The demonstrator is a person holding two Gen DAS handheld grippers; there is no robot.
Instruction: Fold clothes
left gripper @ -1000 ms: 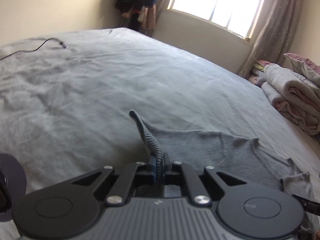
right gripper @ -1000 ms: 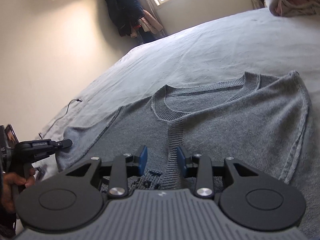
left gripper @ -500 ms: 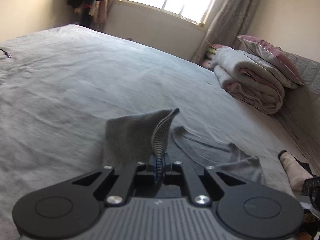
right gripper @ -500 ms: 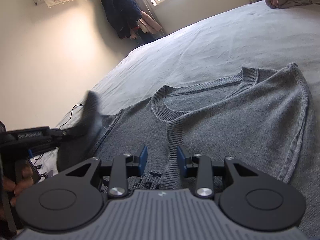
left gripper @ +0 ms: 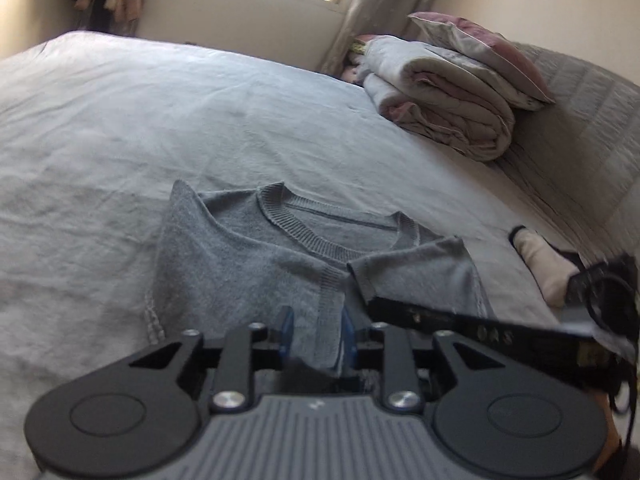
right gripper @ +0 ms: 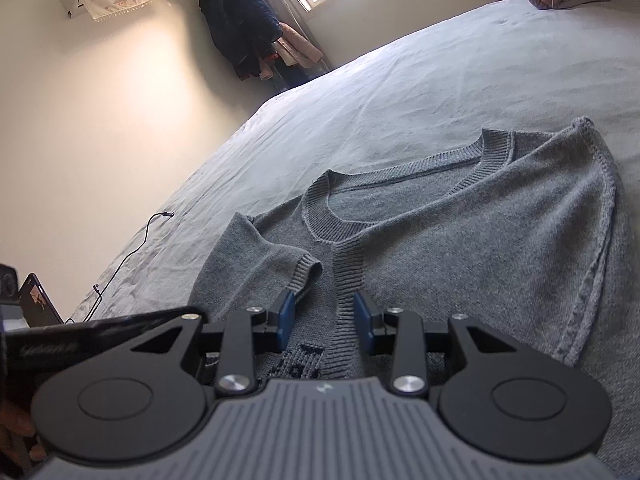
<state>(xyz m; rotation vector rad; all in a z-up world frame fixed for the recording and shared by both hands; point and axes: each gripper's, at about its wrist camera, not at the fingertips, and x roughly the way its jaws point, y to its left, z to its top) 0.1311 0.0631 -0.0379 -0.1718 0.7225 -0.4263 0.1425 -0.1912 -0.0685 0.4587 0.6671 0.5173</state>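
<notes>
A grey knitted cardigan (right gripper: 460, 240) lies flat on the grey bed sheet (right gripper: 400, 92), neck away from me; it also shows in the left wrist view (left gripper: 248, 264). Its left sleeve (right gripper: 260, 256) is folded inward across the chest, cuff near the button band. My left gripper (left gripper: 316, 332) is open, just above the folded sleeve. My right gripper (right gripper: 325, 320) is open, low over the button band near the hem; it crosses the left wrist view (left gripper: 460, 320) as a dark bar. The right sleeve (left gripper: 420, 276) also lies folded in.
Folded quilts and a pillow (left gripper: 452, 92) are stacked at the bed's far right. A cream sock (left gripper: 540, 264) lies on the right. A black cable (right gripper: 132, 256) trails on the sheet at the left. Dark clothes (right gripper: 240, 32) hang by the window.
My left gripper carried the left sleeve up and over onto the chest, then opened and let it go. The right gripper stayed open over the button band.
</notes>
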